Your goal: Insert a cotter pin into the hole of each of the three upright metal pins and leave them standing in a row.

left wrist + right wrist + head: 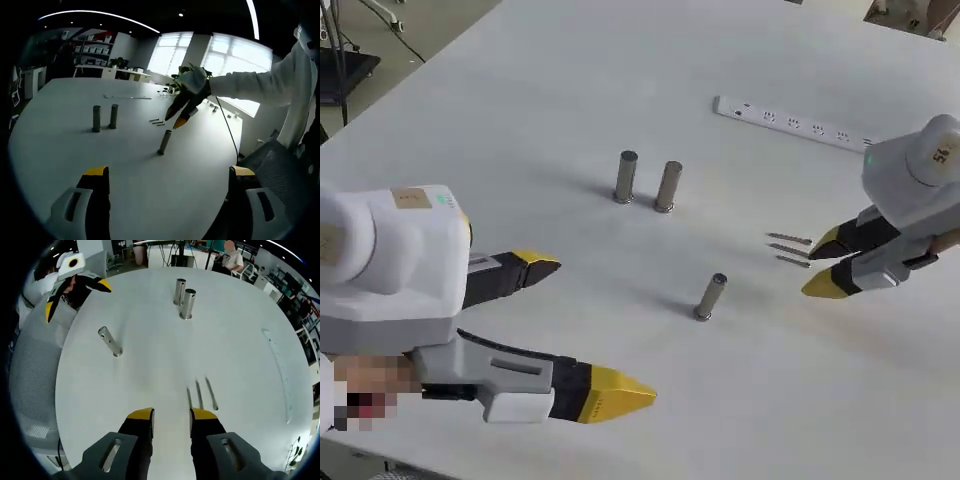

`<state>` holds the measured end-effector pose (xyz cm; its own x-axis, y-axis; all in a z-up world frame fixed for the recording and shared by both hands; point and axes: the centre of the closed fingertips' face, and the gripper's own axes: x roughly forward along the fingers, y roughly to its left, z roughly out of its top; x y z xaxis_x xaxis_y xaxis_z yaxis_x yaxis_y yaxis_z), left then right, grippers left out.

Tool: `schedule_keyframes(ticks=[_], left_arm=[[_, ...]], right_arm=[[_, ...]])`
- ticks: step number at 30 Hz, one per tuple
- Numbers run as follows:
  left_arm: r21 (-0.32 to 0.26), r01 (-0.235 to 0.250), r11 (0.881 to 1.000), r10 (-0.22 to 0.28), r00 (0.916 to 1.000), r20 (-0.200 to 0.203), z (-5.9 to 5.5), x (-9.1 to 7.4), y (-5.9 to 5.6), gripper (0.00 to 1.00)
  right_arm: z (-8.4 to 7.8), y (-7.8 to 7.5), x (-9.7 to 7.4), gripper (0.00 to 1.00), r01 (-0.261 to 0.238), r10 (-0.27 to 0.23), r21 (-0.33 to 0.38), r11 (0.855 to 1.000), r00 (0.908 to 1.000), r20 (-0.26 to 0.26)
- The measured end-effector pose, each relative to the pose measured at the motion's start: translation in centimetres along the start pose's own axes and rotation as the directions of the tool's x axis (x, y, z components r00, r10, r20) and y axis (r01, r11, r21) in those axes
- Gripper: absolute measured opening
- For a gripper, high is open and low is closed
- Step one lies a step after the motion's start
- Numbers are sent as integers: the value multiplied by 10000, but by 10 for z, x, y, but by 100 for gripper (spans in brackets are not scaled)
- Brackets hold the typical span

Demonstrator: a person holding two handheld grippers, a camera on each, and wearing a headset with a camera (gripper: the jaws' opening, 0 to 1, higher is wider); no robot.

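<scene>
A broad white counter (570,80) sits in a bright workroom, with big windows and shelving at the back in the left gripper view.

Three metal pins stand on end on it. A far pin (626,177) and a second pin (668,186) are just beside each other with a narrow gap between them. A third pin (710,297) stands alone, nearer the person and well apart from that pair. In the head view, three cotter pins (788,250) lie flat on the counter to the right of the third pin, side by side and roughly parallel.

The right gripper (822,266) hangs low just beside the cotter pins, with its yellow tips pointing at their near ends. Its jaws are parted by a narrow gap and hold nothing. In the right gripper view the cotter pins lie just ahead of the jaw on the right, not between the jaws. A white sleeve (250,85) runs back from this gripper in the left gripper view.

The left gripper (590,330) is at the near left of the counter, well away from the pins. Its jaws are spread wide and empty, and they point toward the third pin.

Beyond the pins a white power strip (790,122) lies on the counter, its cord trailing off the far edge.
</scene>
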<state>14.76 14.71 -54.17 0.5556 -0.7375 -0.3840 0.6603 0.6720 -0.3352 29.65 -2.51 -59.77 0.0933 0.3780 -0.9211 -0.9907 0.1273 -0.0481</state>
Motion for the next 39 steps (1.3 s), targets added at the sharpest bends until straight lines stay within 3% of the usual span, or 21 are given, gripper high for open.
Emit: schedule_keyframes(ticks=[3,7,16,21,29,34,38,39], left_arm=[[-43,85,10000,-85,9999,-72,-2,2,-1,99],[-185,-152,9997,147,9995,-265,-8,1,6,99],[-289,-184,9994,179,9997,-180,-6,0,7,99],[-264,-165,9995,155,9991,-391,-10,1,7,96],[-342,-416,9985,418,9991,66,1,-2,13,97],[-464,-504,9977,517,9983,278,6,-3,18,96],[-430,-560,9975,571,9981,237,6,-3,19,96],[-432,-568,9975,577,9981,204,5,-2,19,96]], right_arm=[[1,-4,5,23,17,-17,-83,10000,10000,8],[-2,-12,13,22,31,-38,-250,9997,9996,-267],[-4,-7,15,16,-297,311,348,9990,9987,-397],[-2,-7,16,14,-289,295,97,9995,9978,-587],[1,-1,17,9,-506,443,-547,9972,9928,-1112],[4,2,19,5,-421,331,-546,9976,9873,-1552],[3,-5,20,0,-49,-29,-429,9991,9837,-1798],[2,-4,20,0,-163,96,-341,9993,9822,-1877]])
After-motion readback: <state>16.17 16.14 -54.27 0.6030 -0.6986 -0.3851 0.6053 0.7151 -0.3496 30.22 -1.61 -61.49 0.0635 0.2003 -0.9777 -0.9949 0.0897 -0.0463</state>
